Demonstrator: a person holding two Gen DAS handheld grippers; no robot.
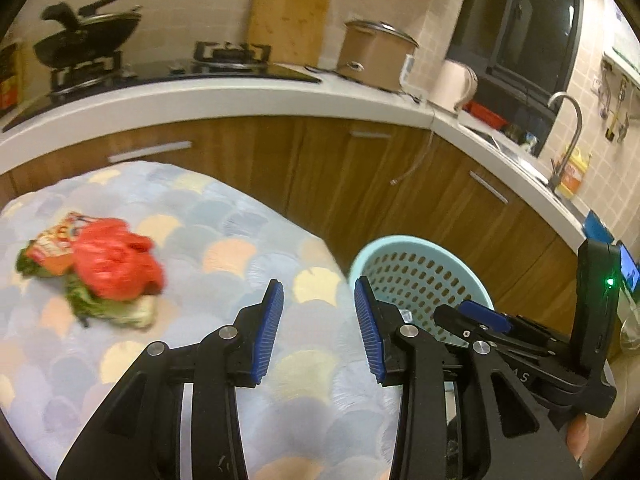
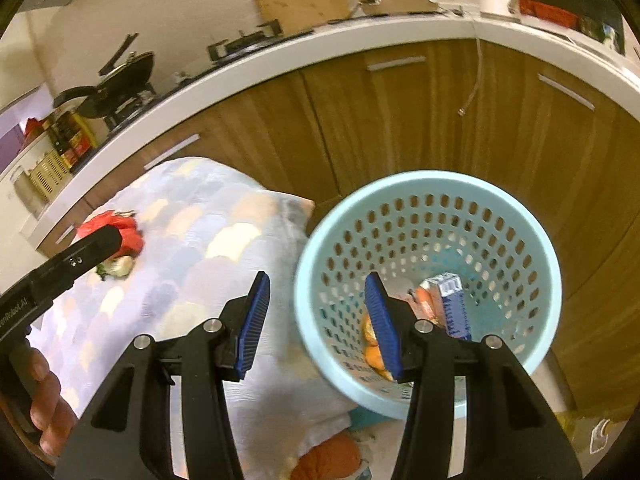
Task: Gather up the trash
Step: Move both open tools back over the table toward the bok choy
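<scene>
A trash pile lies on the patterned tablecloth (image 1: 224, 240): a red plastic bag (image 1: 116, 262) over a snack wrapper (image 1: 56, 240) and green vegetable scraps (image 1: 108, 308). The red bag also shows in the right wrist view (image 2: 128, 232). My left gripper (image 1: 318, 328) is open and empty, to the right of the pile. A light blue perforated basket (image 2: 432, 184) stands beside the table and holds a blue-and-white carton (image 2: 452, 304) and orange peel (image 2: 374, 354). My right gripper (image 2: 316, 324) is open and empty above the basket's near rim.
Wooden cabinets (image 1: 360, 168) under a white counter (image 1: 240, 96) run behind the table. The counter carries a stove with a black wok (image 1: 88, 40), a cutting board (image 1: 288, 12), a pot (image 1: 376, 56), a kettle (image 1: 456, 84) and a sink tap (image 1: 568, 136). An orange item (image 2: 328, 456) lies on the floor.
</scene>
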